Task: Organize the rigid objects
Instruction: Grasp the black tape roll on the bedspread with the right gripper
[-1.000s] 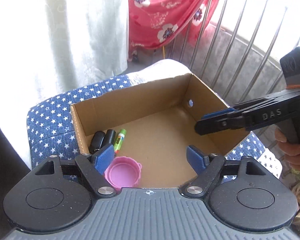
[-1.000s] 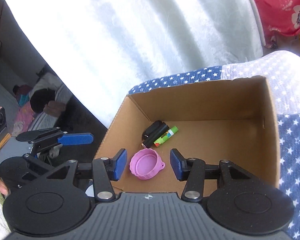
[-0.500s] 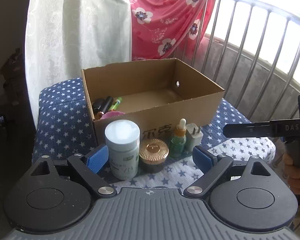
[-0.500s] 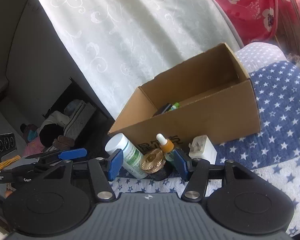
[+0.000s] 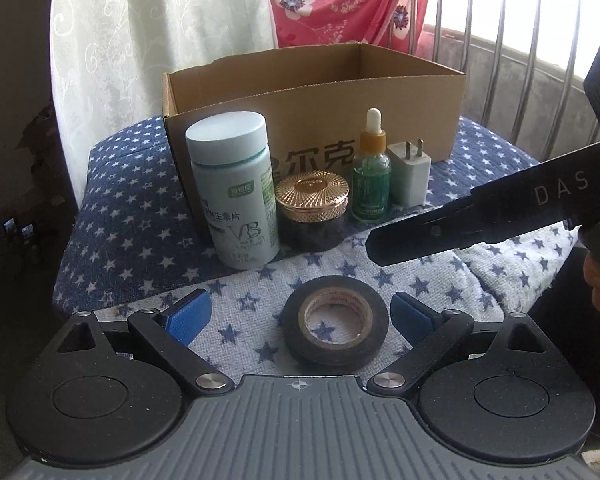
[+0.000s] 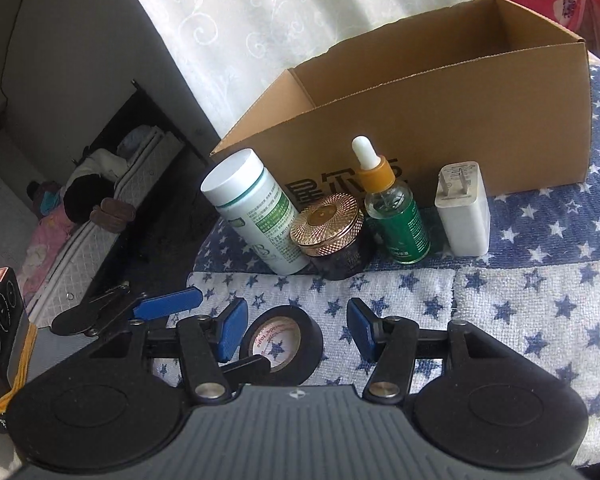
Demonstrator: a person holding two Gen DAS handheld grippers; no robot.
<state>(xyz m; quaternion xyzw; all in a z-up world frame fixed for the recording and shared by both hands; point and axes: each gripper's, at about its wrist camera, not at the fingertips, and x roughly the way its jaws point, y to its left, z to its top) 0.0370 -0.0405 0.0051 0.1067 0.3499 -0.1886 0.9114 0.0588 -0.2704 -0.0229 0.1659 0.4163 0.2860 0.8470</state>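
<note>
A black tape roll [image 5: 335, 320] lies flat on the star-patterned cloth between the open blue pads of my left gripper [image 5: 300, 316]. It also lies between the pads of my open right gripper [image 6: 296, 334], as a roll [image 6: 281, 344] near its left pad. In front of an open cardboard box [image 5: 400, 120] stand a white pill bottle [image 5: 236, 188], a gold-lidded jar [image 5: 312, 208], a green dropper bottle [image 5: 371, 172] and a white charger [image 5: 410, 174]. Both grippers are empty.
The box [image 6: 440, 120] stands on a star-patterned cushion [image 5: 132, 200] with a drop at its left edge. A white curtain [image 5: 148, 32] and metal railing [image 5: 500, 40] lie behind. The right gripper's arm [image 5: 480, 216] crosses the left wrist view.
Both grippers have pulled back and down from above the box interior to low over the cloth in front of it. The tape roll has come into view between the pads.
</note>
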